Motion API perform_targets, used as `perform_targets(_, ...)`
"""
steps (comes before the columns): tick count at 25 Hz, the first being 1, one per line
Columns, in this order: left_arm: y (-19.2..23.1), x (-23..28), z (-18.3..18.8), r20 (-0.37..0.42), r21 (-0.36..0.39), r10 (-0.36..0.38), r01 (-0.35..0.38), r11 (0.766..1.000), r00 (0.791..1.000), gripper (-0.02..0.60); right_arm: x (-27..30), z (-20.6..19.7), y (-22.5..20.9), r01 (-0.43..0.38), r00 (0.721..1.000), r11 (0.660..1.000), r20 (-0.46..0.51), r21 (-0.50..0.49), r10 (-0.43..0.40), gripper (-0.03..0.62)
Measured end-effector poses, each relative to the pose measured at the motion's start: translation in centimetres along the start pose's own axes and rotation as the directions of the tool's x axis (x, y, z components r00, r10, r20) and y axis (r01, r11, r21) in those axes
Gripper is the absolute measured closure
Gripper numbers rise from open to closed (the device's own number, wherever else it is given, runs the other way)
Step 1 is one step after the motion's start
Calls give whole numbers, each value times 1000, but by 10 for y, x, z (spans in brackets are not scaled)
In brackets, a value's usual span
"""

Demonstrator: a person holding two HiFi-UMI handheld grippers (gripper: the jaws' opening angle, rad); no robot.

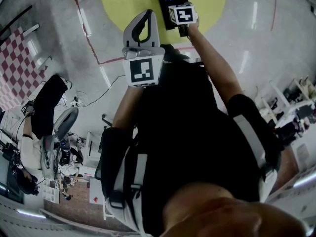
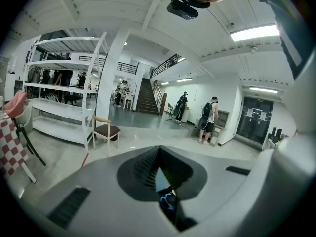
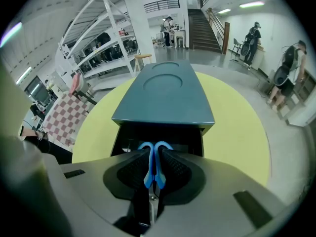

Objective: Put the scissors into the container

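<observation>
My right gripper (image 3: 154, 151) is shut on blue-handled scissors (image 3: 151, 168). The handle loops point forward and the metal blades run back between the pads. It hangs just in front of the open dark drawer (image 3: 159, 134) of a teal cabinet (image 3: 167, 95), the scissor handles at the drawer's front edge. In the head view that gripper's marker cube (image 1: 183, 15) sits over the same drawer (image 1: 169, 15). My left gripper (image 1: 147, 15) is held nearer my body, to the left of the cabinet. Its jaws (image 2: 159, 150) meet at the tips with nothing between them.
The cabinet stands on a yellow floor circle (image 1: 123, 1) with a red floor line (image 1: 86, 33) beside it. A checkered table (image 1: 17, 63) and a seated person (image 1: 47, 102) are at the left. White shelving (image 2: 64, 88), a chair (image 2: 104, 131) and distant standing people surround the area.
</observation>
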State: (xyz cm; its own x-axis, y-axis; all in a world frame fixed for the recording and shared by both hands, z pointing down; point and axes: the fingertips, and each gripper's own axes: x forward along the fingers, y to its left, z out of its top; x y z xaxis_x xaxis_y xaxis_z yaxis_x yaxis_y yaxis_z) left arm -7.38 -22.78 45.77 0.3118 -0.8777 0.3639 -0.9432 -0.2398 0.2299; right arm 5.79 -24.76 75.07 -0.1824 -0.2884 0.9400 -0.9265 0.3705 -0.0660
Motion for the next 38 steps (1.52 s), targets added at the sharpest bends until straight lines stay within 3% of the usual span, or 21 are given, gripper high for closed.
perform_targets(9, -20, -16, 3, 32, 35, 3, -5, 999, 999, 584, -39, 9, 4, -52, 994, 999, 96, 1, 52, 522)
perform_targets(17, -55, -41, 20, 85, 62, 9, -14, 998, 996, 584, -109, 15, -8, -114, 962, 992, 253, 45, 99, 589)
perform_targets(20, -71, -52, 24, 108, 55, 12, -18, 998, 994, 584, -141, 14, -7, -155, 941, 986, 313, 55, 131, 594)
perform_targets(24, -97, -71, 24, 109, 114, 4, -17, 993, 994, 584, -185, 7, -13, -175, 908, 984, 391, 25, 151, 595)
perform_targets(27, -103, -86, 19, 123, 115, 13, -28, 993, 992, 584, -204, 0, -6, -197, 881, 980, 438, -4, 179, 595)
perform_targets(32, -121, -116, 5, 128, 133, 36, -53, 990, 991, 584, -250, -22, 1, -157, 828, 983, 530, -97, 185, 595)
perform_targets(38, -142, -150, 4, 164, 67, 77, -89, 994, 983, 584, -306, -49, 14, -219, 752, 969, 613, -115, 242, 595)
